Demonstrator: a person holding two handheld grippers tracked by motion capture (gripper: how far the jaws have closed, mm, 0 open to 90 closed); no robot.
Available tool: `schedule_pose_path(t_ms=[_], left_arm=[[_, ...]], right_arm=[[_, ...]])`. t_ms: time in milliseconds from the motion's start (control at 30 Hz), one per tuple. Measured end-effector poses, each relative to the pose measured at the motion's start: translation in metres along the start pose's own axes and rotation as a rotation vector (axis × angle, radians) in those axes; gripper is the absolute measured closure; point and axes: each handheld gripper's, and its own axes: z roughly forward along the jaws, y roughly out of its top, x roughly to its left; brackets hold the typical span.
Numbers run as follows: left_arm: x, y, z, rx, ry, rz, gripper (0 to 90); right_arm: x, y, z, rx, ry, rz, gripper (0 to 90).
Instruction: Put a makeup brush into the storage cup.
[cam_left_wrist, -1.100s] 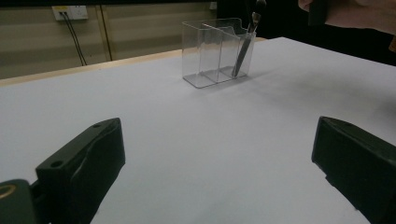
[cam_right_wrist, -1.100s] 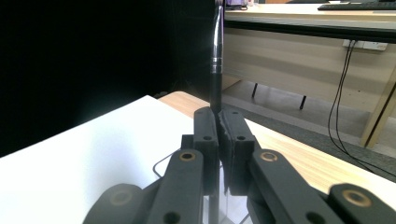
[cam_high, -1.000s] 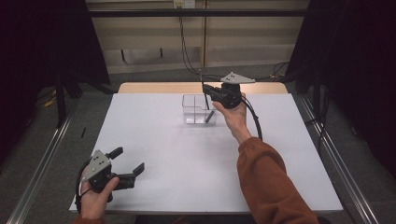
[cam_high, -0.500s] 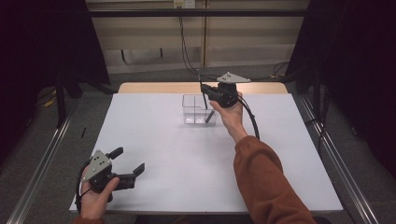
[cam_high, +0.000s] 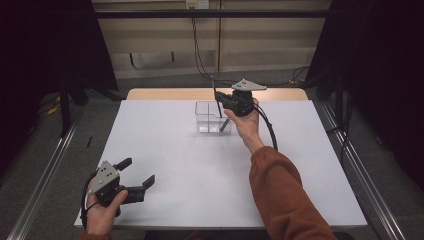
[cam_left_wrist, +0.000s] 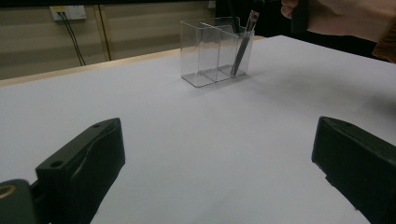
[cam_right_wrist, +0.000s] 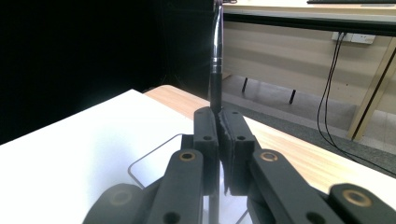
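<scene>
A clear plastic organizer (cam_high: 207, 119) with several compartments stands at the back middle of the white table (cam_high: 165, 150). My right gripper (cam_high: 220, 101) hovers at its right end, shut on a slim dark pen (cam_high: 217, 95) held upright; the pen's lower end dips into the organizer. In the right gripper view the pen (cam_right_wrist: 215, 60) rises from between the closed jaws of that gripper (cam_right_wrist: 219, 121). A second pen (cam_left_wrist: 242, 49) leans inside the organizer's (cam_left_wrist: 205, 51) right compartment. My left gripper (cam_high: 137, 170) rests near the front left corner, open with nothing between its fingers (cam_left_wrist: 84, 163).
A wooden strip (cam_high: 165, 94) borders the table's far edge. Metal rails (cam_high: 360, 170) run along the floor on both sides. Cables (cam_high: 197, 45) hang down the back wall. The person's rust-coloured sleeve (cam_high: 280, 195) crosses the right half of the table.
The right gripper with the pen has shifted very slightly left over the organizer. The left gripper has stayed where it was.
</scene>
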Motion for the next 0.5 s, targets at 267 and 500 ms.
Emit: schedule_pose_path(t_ms=[267,500], left_arm=[[-0.001,0.000,0.000,0.001,-0.001,0.000,2.6],[-0.001,0.000,0.001,0.002,-0.003,-0.001,2.6]], right_arm=[[-0.001,-0.005,-0.005,0.018,-0.001,0.000,85.8],[-0.002,-0.011,-0.006,0.047,0.002,-0.010,85.5]])
